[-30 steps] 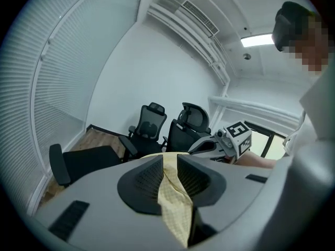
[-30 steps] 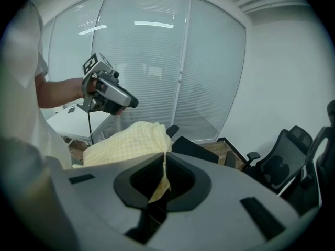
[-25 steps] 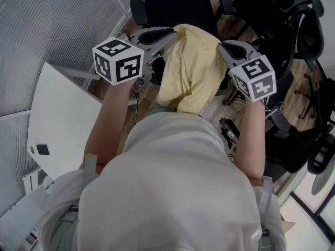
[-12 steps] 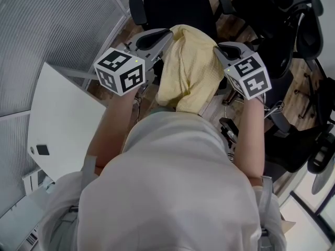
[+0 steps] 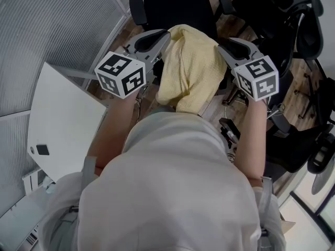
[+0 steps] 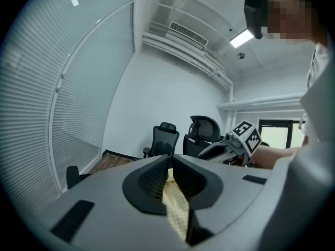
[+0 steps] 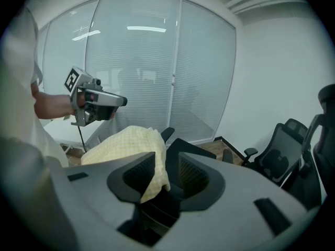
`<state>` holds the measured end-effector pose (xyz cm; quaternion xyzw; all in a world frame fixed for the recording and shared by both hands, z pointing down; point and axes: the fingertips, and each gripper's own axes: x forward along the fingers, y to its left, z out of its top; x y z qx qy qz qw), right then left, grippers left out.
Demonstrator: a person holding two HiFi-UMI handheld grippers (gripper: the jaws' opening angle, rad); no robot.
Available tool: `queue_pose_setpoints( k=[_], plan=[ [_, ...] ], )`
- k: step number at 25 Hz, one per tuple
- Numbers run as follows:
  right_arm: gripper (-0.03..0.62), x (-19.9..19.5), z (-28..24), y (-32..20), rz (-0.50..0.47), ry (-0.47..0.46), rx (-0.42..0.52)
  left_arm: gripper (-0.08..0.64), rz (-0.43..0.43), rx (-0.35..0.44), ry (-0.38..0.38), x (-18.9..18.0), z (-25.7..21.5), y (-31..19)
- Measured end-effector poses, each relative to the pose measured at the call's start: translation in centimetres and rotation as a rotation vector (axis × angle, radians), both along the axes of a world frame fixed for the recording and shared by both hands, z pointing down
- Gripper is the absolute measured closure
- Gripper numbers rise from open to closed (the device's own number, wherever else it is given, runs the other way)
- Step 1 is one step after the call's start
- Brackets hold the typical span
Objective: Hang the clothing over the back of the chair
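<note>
"Gripping what, was the left gripper (image 6: 171, 160)?"
"Clenched on the pale yellow waffle-weave cloth (image 5: 188, 69), which lay draped over the black office chair (image 5: 178, 7) back. The right gripper (image 7: 166, 150) had just been opening, cloth loose between its jaws."

- Left gripper (image 5: 165, 34): jaws closed on the yellow cloth (image 5: 191, 69); left forearm (image 5: 107, 132) extended forward, gripper near level.
- Right gripper (image 5: 222, 48): jaws just opened and stand apart; cloth edge between them, apparently against one pad only; right forearm (image 5: 255, 135) extended, gripper tilted downward.

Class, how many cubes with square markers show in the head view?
2. One cube sits left of the yellow cloth; the other cube sits right of it. None seems hidden.
</note>
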<state>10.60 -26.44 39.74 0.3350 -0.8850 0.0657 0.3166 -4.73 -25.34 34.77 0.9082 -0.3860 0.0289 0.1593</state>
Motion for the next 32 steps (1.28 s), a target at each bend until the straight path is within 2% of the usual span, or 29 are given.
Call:
queue_pose_setpoints(
  k=[2,6,7,9,11,13,22,32],
  plan=[
    [0.460,0.3,-1.3,-0.3,0.038,-0.085,0.029,0.520,-0.014,0.017,-0.009,-0.2,-0.2,0.0],
    [0.462,0.5,-5.7,-0.6,0.112,-0.412,0.100,0.523,-0.031,0.060,-0.042,-0.4,-0.8,-0.1],
    [0.463,0.5,-6.5,-0.6,0.116,-0.467,0.122,0.523,-0.035,0.072,-0.048,-0.5,-1.1,-0.1],
    [0.495,0.5,-7.7,-0.3,0.119,-0.522,0.166,0.525,-0.043,0.096,-0.054,-0.6,-1.6,-0.1],
    [0.552,0.5,-8.7,0.1,0.127,-0.555,0.203,0.526,-0.048,0.119,-0.061,-0.6,-2.1,-0.1],
    [0.568,0.6,-9.6,0.5,0.139,-0.588,0.236,0.528,-0.054,0.140,-0.068,-0.7,-2.6,0.0],
    [0.572,2.2,-13.5,2.0,0.160,-0.633,0.394,0.535,-0.114,0.262,-0.074,-1.5,-5.8,0.6],
    [0.572,3.1,-15.8,3.2,0.168,-0.646,0.493,0.535,-0.150,0.300,-0.085,-2.1,-7.1,1.5]
  ],
)
